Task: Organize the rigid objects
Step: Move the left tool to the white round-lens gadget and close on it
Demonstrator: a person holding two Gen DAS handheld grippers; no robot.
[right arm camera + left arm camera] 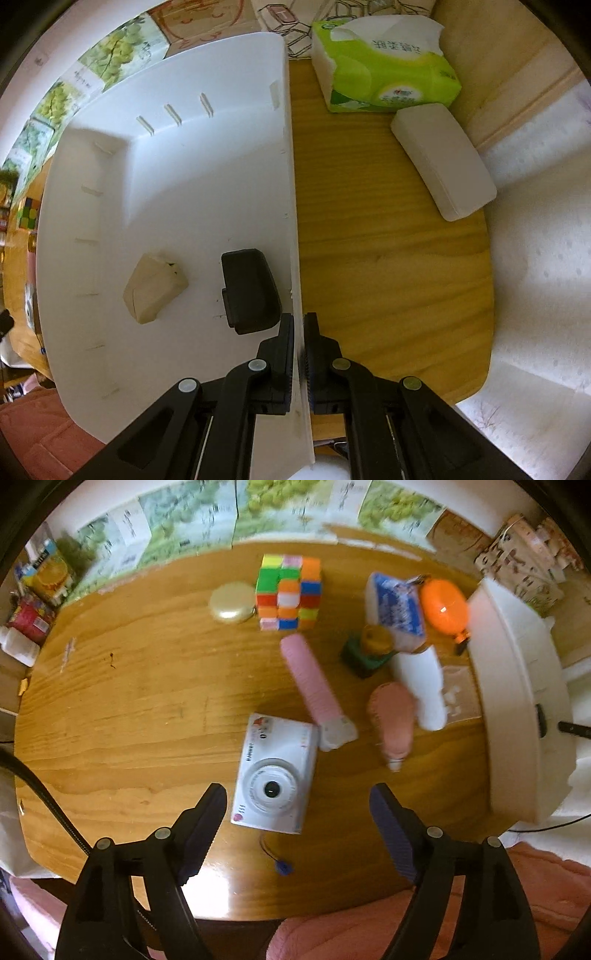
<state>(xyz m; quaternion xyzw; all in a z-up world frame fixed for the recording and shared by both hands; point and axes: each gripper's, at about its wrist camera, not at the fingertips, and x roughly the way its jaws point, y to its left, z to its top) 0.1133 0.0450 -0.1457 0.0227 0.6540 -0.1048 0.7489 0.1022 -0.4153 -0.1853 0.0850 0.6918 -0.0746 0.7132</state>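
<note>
Left gripper [297, 827] is spread wide, pointing down at the bench [129, 709], nothing between the fingers yet. The white instant camera [275, 779] lies lens-up right ahead of the gap, slightly left of centre. That looks like our next pick.

Right gripper [299, 332] is clamped on the right wall of the white bin [290, 184], one finger inside, one outside. We judge it's holding the bin steady. Inside so far: a black box-like item [251, 291] by that wall and a beige wrapped block [153, 288] to its left; the far half is bare.

To do the step well:
- Shift left a touch so the camera body sits centred between the fingers.
- Close across its short sides, clear of the lens ring.
- Mind the strap cord with the blue tag [282, 867] trailing off the near edge; it could snag.

Room and edges:
- Pink ribbed tube [312, 686] has its white cap touching or just beside the camera's far right corner, so lift straight up first.
- Pink bottle [393, 720] and the white one [424, 686] lie between camera and bin, so carry over them.
- Rubik's cube [290, 590], the round cream compact [231, 603] and the orange bulb-shaped item [443, 607] sit further off, not in the way.
- Bench left of the camera is open; near edge is close behind the gripper.
</note>
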